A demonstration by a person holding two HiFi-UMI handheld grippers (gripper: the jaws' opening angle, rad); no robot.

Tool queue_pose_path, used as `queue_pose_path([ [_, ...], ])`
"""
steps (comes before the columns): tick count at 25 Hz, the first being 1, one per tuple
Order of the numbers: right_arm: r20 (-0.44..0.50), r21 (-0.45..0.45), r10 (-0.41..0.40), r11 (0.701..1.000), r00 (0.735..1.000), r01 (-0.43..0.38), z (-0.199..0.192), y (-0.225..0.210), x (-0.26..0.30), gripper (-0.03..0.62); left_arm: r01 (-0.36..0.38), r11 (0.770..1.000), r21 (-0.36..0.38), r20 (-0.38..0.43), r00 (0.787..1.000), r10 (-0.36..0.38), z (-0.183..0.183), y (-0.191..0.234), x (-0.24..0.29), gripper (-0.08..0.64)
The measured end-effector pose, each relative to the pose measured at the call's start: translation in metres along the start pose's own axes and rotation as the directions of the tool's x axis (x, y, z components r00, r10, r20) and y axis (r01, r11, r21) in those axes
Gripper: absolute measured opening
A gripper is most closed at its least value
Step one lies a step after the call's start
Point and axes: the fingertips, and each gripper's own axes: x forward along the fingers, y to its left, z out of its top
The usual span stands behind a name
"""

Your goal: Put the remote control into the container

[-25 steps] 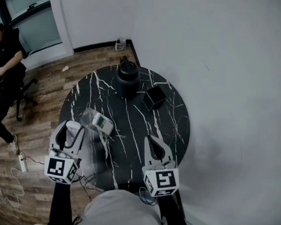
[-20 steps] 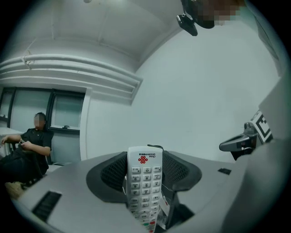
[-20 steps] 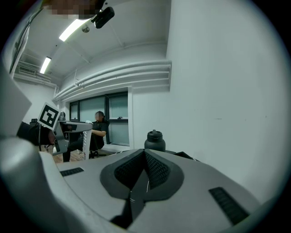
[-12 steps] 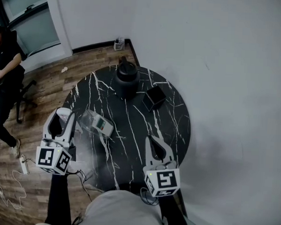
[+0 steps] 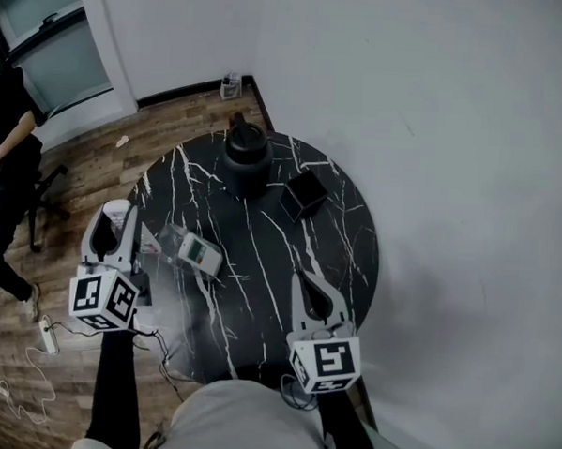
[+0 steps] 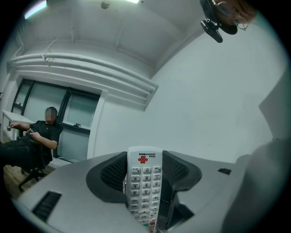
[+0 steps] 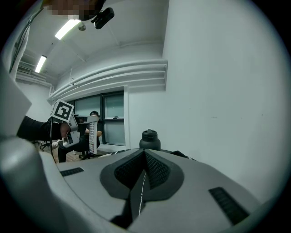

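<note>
A white remote control [image 6: 144,186] with grey keys and a red logo stands upright between the jaws of my left gripper [image 6: 144,159], which is shut on it. In the head view the left gripper [image 5: 112,221] hangs over the table's left edge. From the right gripper view the remote [image 7: 92,134] shows hanging from that gripper. A black open box [image 5: 303,194] sits at the back right of the round black marble table [image 5: 345,260]. My right gripper [image 5: 308,284] rests low over the table's front right, shut and holding nothing.
A clear plastic case with a white and green item [image 5: 191,252] lies on the table's left part. A black lidded jug [image 5: 247,156] stands at the back. A seated person [image 5: 7,158] is at the far left, and cables [image 5: 30,347] lie on the wooden floor.
My left gripper, with the remote in it, has moved left and away from the clear case, out past the table's left edge. The right gripper has stayed put.
</note>
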Motion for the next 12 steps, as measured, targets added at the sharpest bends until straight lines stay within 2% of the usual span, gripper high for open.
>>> queue_pose_path([
  [6, -0.016, 0.003, -0.009, 1.000, 1.000, 0.009, -0.004, -0.004, 0.002, 0.005, -0.050, 0.997, -0.055, -0.023, 0.999, 0.049, -0.013, 0.014, 0.017, 0.247],
  [12, -0.022, 0.007, -0.021, 1.000, 1.000, 0.022, -0.006, -0.009, 0.003, 0.005, -0.140, 0.980, -0.141, -0.065, 0.989, 0.132, -0.031, 0.033, 0.029, 0.247],
])
